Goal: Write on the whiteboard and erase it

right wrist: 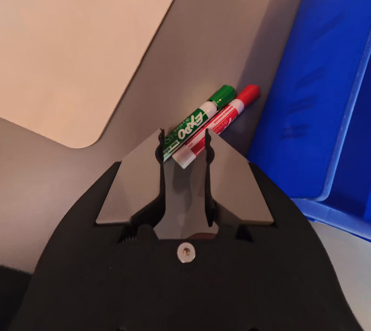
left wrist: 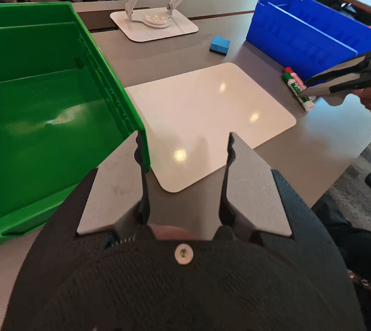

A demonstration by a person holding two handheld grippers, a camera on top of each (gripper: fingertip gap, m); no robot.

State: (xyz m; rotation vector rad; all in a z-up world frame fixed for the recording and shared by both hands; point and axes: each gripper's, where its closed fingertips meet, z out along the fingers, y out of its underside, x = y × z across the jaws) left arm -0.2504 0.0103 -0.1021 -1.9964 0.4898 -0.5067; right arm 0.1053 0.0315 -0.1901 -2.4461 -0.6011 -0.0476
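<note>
A blank white whiteboard (left wrist: 208, 120) lies flat on the grey table; its corner shows in the right wrist view (right wrist: 70, 50). A blue eraser (left wrist: 219, 43) sits beyond it. A green marker (right wrist: 198, 121) and a red marker (right wrist: 218, 124) lie side by side, capped, next to the blue bin. My left gripper (left wrist: 183, 136) is open and empty above the whiteboard's near edge. My right gripper (right wrist: 183, 132) is open, just above the markers' near ends, and holds nothing. It also shows in the left wrist view (left wrist: 309, 86) over the markers (left wrist: 295, 86).
A green bin (left wrist: 50, 90) stands at the left, touching the whiteboard's edge. A blue bin (left wrist: 305, 34) (right wrist: 321, 80) stands at the right. A white stand (left wrist: 154, 26) sits at the back. The table's edge runs at the right. Spacing between my two grippers at the tips: around 35 cm.
</note>
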